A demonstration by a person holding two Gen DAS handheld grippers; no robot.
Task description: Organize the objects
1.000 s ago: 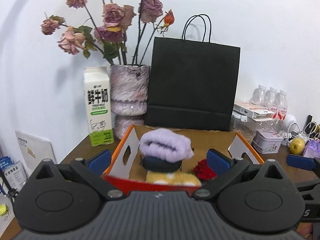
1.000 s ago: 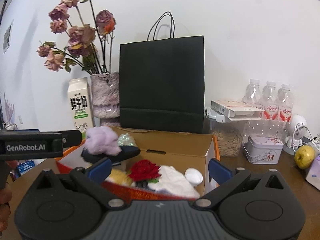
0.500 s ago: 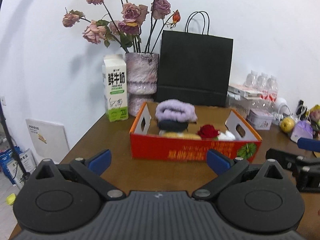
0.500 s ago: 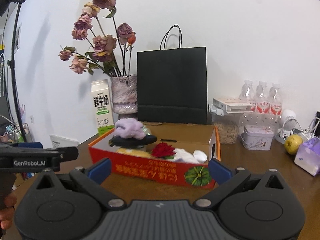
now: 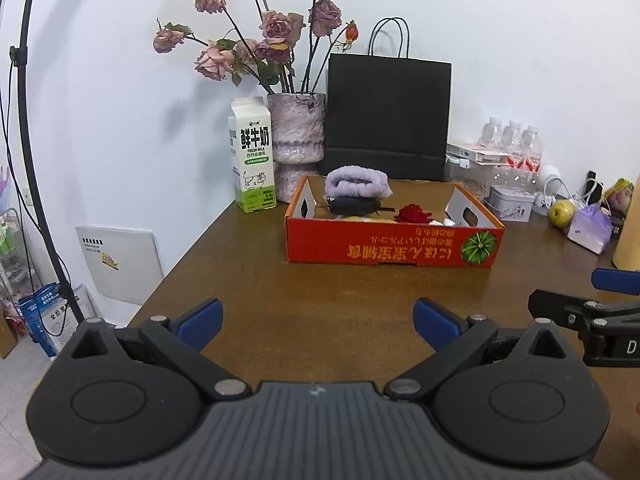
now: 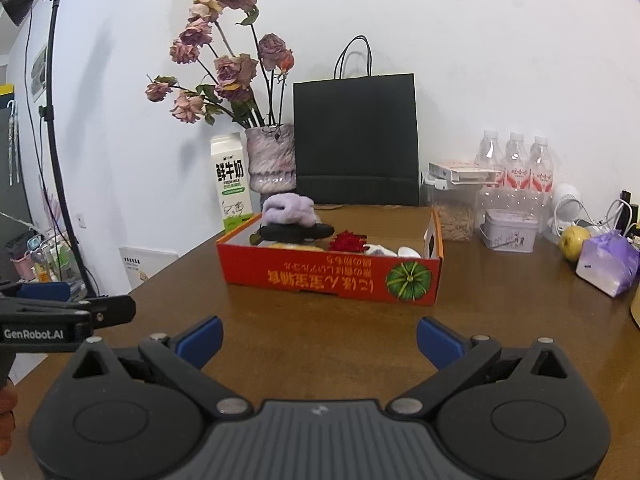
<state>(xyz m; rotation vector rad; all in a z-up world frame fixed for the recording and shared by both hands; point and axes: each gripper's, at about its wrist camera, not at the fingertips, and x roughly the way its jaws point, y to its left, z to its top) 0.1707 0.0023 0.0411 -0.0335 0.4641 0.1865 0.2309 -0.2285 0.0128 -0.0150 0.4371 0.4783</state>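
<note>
Left wrist view: left tongs [image 5: 316, 320] spread wide, nothing between them, held over bare tabletop [image 5: 248, 280] well short of the orange box [image 5: 394, 246]. Box holds a lilac fluffy roll [image 5: 357, 181] perched on a dark object [image 5: 354, 205], with a red rose [image 5: 414, 213] beside them. Milk carton [image 5: 252, 160] and vase [image 5: 296, 144] stand just behind the box's left end.

Right wrist view: right tongs [image 6: 320, 342] also spread and empty, near the tabletop edge. Same box [image 6: 332, 278] ahead; the lilac roll [image 6: 289, 210] sits highest on the pile. An apple [image 6: 573, 242] and purple packet [image 6: 608, 258] lie loose to the right.

Risk, as I judge it: the roll is stacked loosely; a nudge to the box could topple it. Reaching past the box's left end could knock the top-heavy vase or the carton.
</note>
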